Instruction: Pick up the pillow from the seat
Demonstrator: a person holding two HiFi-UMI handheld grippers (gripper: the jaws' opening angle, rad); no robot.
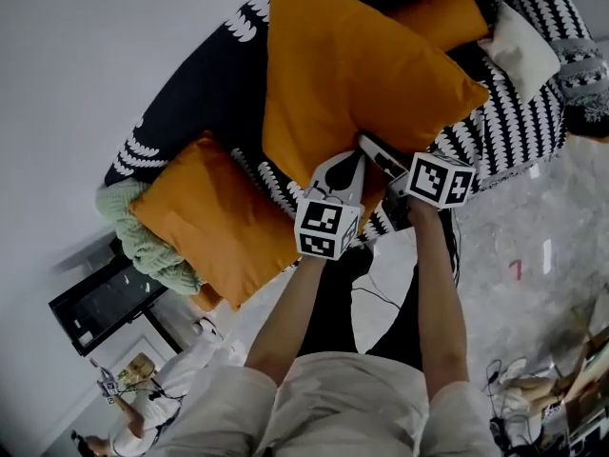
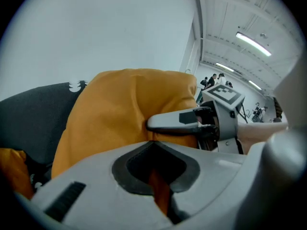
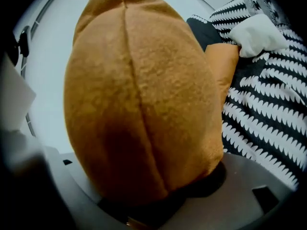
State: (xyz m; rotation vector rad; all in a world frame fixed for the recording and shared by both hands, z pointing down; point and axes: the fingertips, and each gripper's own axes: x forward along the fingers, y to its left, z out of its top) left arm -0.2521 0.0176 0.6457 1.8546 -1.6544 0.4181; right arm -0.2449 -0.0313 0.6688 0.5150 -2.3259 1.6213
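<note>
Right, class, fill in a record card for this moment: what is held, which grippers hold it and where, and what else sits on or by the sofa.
Held item: large orange pillow
Left side: left gripper shut on the pillow's lower edge
Right side: right gripper shut on the same edge, close beside the left
Sofa: black-and-white patterned sofa cover
Other cushions: second orange pillow, third orange pillow, white cushion
Also there: green knitted blanket under the second pillow
</note>
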